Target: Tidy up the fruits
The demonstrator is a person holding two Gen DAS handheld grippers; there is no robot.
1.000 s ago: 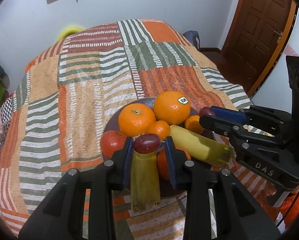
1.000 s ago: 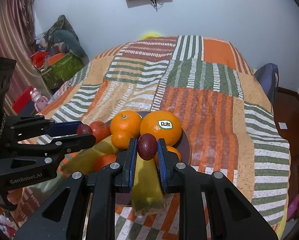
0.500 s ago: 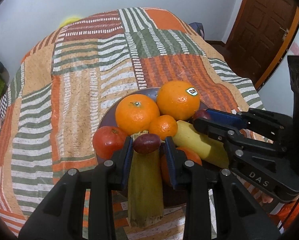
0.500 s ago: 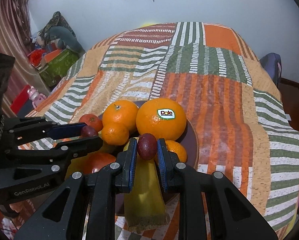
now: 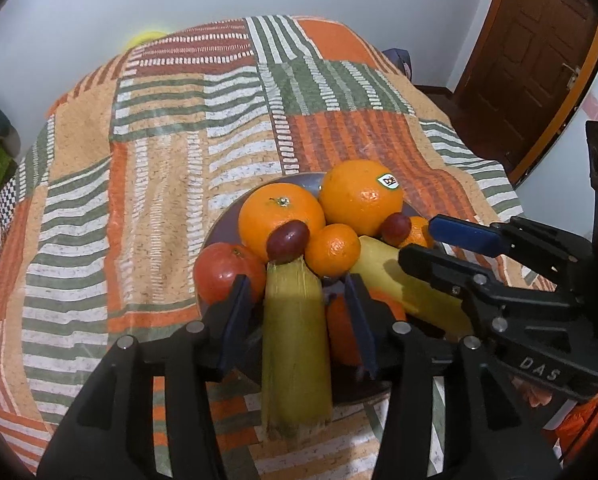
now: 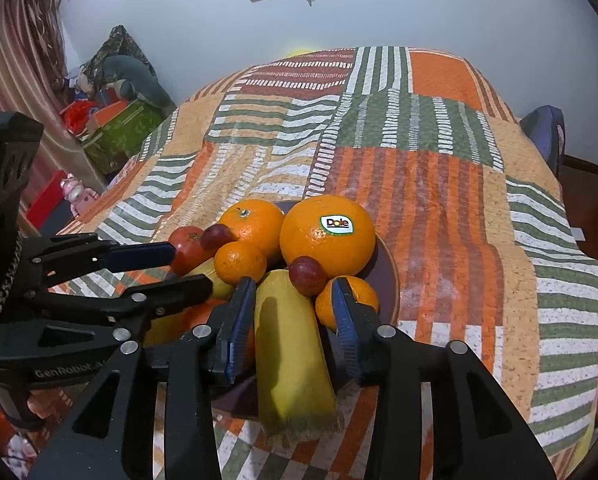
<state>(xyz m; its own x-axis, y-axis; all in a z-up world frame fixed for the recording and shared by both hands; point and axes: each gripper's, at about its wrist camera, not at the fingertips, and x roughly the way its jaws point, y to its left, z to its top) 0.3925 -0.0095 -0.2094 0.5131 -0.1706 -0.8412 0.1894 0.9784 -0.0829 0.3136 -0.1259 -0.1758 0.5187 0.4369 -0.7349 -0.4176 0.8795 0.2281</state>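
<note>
A dark plate (image 5: 227,224) (image 6: 387,276) on the bed holds two big oranges (image 5: 361,196) (image 6: 327,236), small mandarins (image 5: 333,250) (image 6: 239,262), a red fruit (image 5: 227,268) and two long yellow pieces (image 5: 295,340) (image 6: 291,352). My left gripper (image 5: 297,296) has its jaws opening astride one yellow piece. Its purple grape (image 5: 289,240) lies free on the pile just beyond the pads. My right gripper (image 6: 293,300) is opening too, and its grape (image 6: 307,276) rests loose against the stickered orange. Each gripper shows in the other's view (image 5: 417,240) (image 6: 191,268).
The plate sits near the front edge of a striped patchwork bedspread (image 5: 171,152) that stretches far behind it. A brown door (image 5: 539,60) stands at the right. Boxes and clutter (image 6: 115,128) lie beside the bed on the left.
Both grippers were shut on a grape each; both have opened and the grapes now lie on the fruit pile. The grippers sit a little closer to the plate.
</note>
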